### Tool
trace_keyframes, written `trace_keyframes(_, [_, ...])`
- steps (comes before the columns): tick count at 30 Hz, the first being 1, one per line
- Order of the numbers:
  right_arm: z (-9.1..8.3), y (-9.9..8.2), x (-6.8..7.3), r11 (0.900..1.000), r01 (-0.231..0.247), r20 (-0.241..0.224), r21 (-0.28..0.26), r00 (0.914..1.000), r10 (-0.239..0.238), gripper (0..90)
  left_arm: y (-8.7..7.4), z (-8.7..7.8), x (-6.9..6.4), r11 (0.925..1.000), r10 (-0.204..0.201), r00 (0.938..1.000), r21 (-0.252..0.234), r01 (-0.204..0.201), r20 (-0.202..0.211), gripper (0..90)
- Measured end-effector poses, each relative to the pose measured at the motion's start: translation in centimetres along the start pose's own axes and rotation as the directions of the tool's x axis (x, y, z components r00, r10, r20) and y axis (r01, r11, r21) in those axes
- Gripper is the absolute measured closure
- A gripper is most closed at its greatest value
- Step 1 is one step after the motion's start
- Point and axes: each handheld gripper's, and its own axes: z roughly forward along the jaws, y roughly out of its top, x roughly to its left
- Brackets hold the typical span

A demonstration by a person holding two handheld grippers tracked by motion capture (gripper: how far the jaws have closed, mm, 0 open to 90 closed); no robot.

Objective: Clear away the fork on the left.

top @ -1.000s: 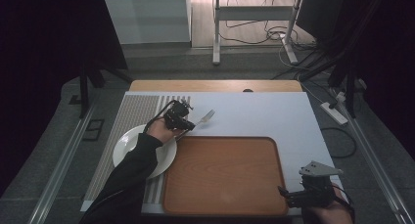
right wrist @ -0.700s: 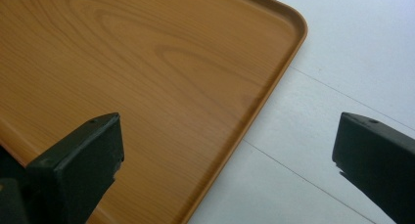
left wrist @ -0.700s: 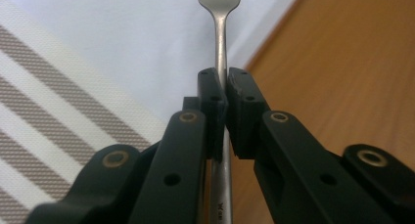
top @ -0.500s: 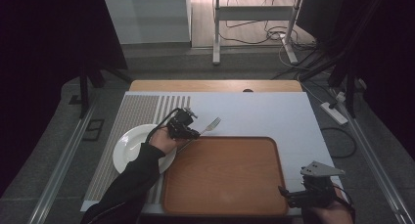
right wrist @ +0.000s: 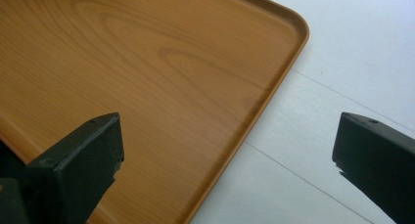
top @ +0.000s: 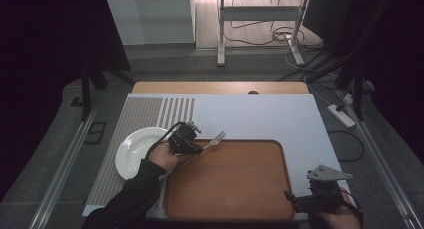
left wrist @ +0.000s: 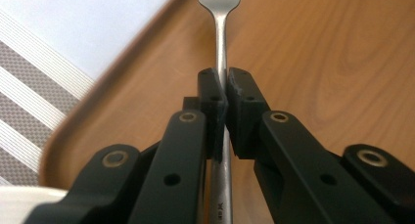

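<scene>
fork [left wrist: 220, 48] clamped by its handle between the closed jaws of the left gripper [left wrist: 222, 94], tines pointing off the top of the left gripper view, held above the wooden tray [top: 235, 174]. in the high view, seen left of centre, tines [top: 219, 136] reaching toward the tray's upper left corner, handle trailing back under the gripper [top: 187, 141]. thin metal stem pinched on its narrow edges with little pad contact, so likely to swivel or slide if swung quickly or tipped further. could clip the tray's raised rim if lowered short of the flat inside, which might knock it askew in the grip. hard to tell from these views how high above the wood it hangs, so a drop from here might bounce or skid.

white plate [top: 136, 151] just beside the left hand [top: 165, 156], at the left of the frame on the striped part of the mat [top: 150, 111]; a backward sweep of the wrist or the trailing cable could nudge it.

right gripper [top: 305, 201] low in the right of the high view, jaws spread wide with nothing between them, hovering over the tray's corner [right wrist: 293, 26] and the pale mat. well apart from the fork, so little risk of collision unless brought across the tray.
</scene>
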Motion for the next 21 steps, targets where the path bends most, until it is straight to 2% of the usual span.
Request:
trace_keyframes(8, [0.0, 0.0, 0.0, 1.0000, 0.004, -0.003, -0.001, 1.0000, -0.004, 0.0, -1.7, -0.6, -1.3, 0.9996, -0.028, 0.9994, -0.010, 0.028, 0.020, 85.3])
trace_keyframes(12, [0.0, 0.0, 0.0, 1.0000, 0.005, -0.002, 0.001, 1.0000, -0.005, 0.0, -2.6, -0.8, -2.2, 0.9990, -0.043, 0.9990, -0.015, 0.043, 0.009, 85.3])
trace_keyframes(21, [0.0, 0.0, 0.0, 0.9999, 0.011, -0.001, 0.003, 0.9999, -0.011, 0.0, -4.2, -0.5, -4.5, 0.9984, -0.055, 0.9985, 0.017, 0.055, -0.010, 85.3])
